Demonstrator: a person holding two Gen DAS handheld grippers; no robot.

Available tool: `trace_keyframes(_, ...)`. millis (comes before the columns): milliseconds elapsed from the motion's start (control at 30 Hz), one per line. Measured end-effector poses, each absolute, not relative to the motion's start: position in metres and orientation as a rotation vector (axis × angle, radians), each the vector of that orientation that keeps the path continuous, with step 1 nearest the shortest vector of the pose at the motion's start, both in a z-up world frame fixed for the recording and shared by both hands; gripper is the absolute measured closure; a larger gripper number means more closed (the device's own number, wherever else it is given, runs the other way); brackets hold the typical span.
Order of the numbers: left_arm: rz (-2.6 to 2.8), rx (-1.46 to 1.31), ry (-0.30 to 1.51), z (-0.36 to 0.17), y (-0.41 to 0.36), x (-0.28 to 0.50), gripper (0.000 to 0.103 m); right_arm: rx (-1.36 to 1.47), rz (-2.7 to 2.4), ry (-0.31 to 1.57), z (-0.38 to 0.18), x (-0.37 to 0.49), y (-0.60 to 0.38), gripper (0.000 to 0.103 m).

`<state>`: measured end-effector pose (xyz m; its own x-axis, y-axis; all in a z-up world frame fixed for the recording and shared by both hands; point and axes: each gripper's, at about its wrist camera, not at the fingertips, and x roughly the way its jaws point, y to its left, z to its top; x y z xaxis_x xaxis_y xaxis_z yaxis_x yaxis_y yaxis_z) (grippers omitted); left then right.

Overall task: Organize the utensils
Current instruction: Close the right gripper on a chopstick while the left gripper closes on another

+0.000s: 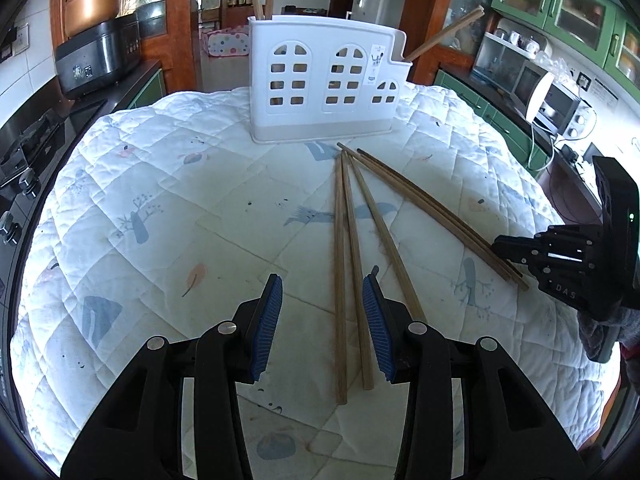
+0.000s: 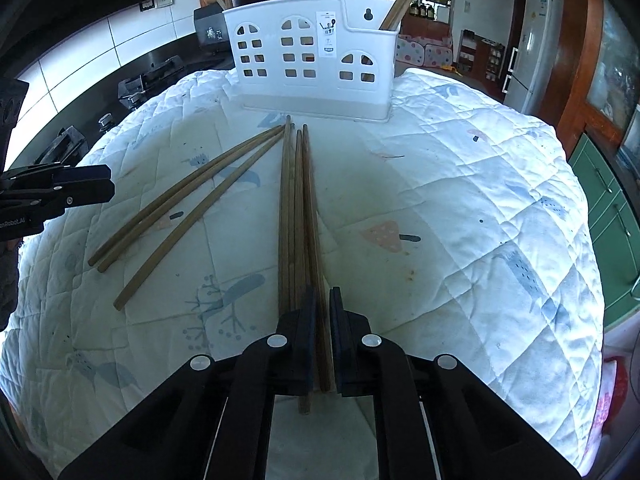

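Slippage is the main risk: the right claw (image 2: 323, 344), pinching 1 chopstick (image 2: 316, 248) from the tabletop (image 2: 460, 200) bundle, may drag neighbours or drop it short of the holder (image 2: 312, 56), while the spread left claw (image 1: 322, 320) straddles 2 others.

A kitchen in daylight — green cabinets (image 1: 560, 4) with glass doors line one wall above a counter carrying a white microwave (image 1: 532, 88). Opposite, white wall tiles (image 2: 80, 56) back a dark stove (image 1: 24, 152) and counter. Beyond, wooden door frames (image 1: 178, 20) and a white refrigerator (image 2: 532, 44) — the tabletop wears a quilted white cloth (image 1: 160, 200)
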<state>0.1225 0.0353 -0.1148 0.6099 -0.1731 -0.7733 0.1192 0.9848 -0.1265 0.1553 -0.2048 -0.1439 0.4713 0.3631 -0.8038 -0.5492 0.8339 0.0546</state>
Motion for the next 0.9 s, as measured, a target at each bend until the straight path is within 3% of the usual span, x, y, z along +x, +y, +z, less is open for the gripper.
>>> trace_keyframes(100, -0.176, -0.060, 0.910, -0.120, 0.033, 0.125, 0.061, -0.213, 0.566, 0.925, -0.144, 0.156, -0.206, 0.096)
trace_keyframes(300, -0.188, -0.070, 0.947, -0.133, 0.030, 0.134, 0.078, -0.219, 0.577, 0.925, -0.145, 0.154, -0.204, 0.097)
trace_keyframes(433, -0.194, -0.074, 0.963, -0.140, 0.029, 0.138, 0.084, -0.217, 0.577, 0.926, -0.145, 0.155, -0.204, 0.097)
trace_keyframes(900, -0.204, -0.062, 0.995, -0.153, 0.023, 0.143, 0.089, -0.225, 0.581, 0.924, -0.145, 0.153, -0.205, 0.097)
